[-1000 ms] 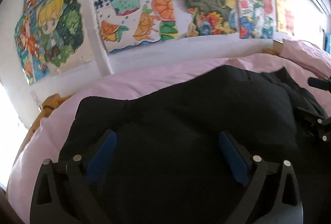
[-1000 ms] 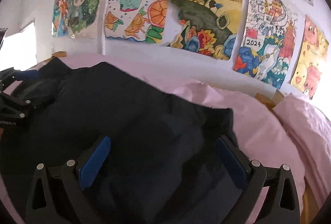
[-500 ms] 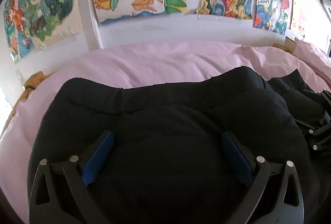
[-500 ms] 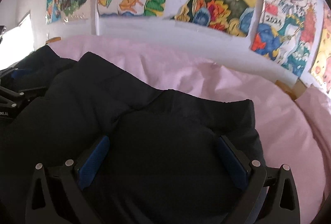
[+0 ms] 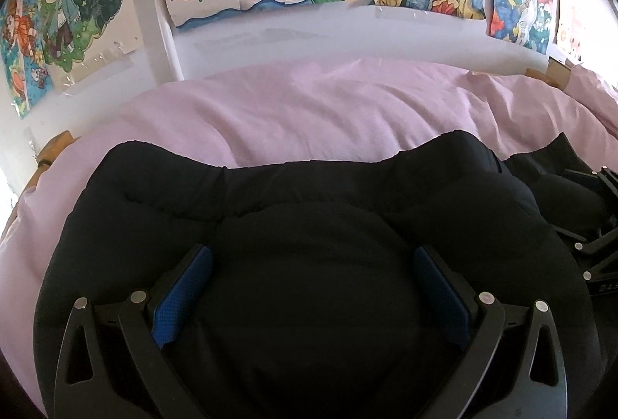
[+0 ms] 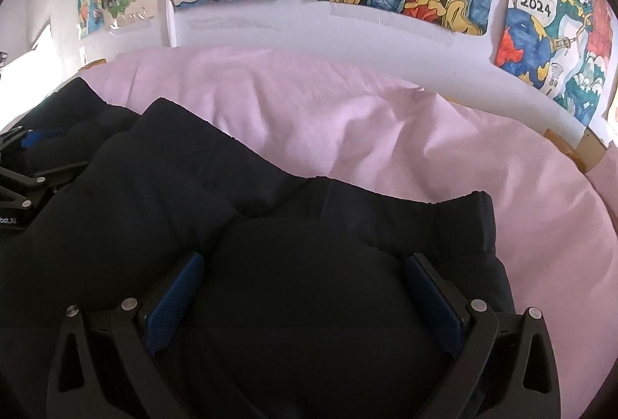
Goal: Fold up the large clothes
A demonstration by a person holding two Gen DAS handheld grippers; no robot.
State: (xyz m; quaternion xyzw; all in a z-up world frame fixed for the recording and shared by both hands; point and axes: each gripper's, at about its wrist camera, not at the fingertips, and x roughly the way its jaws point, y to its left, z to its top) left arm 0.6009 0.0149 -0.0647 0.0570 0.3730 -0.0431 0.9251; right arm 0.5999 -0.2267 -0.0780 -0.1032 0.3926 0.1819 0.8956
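Black padded garment [image 5: 309, 210] lies bunched on pink bedsheet [image 5: 328, 109]; left gripper [image 5: 309, 287] and right gripper [image 6: 305, 283] both spread wide, blue pads [image 6: 174, 299] pressed against puffy fabric bulging between them

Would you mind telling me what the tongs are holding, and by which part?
Nothing is clamped: both tongs, left and right, are open, pressed onto the black garment near its far edge.
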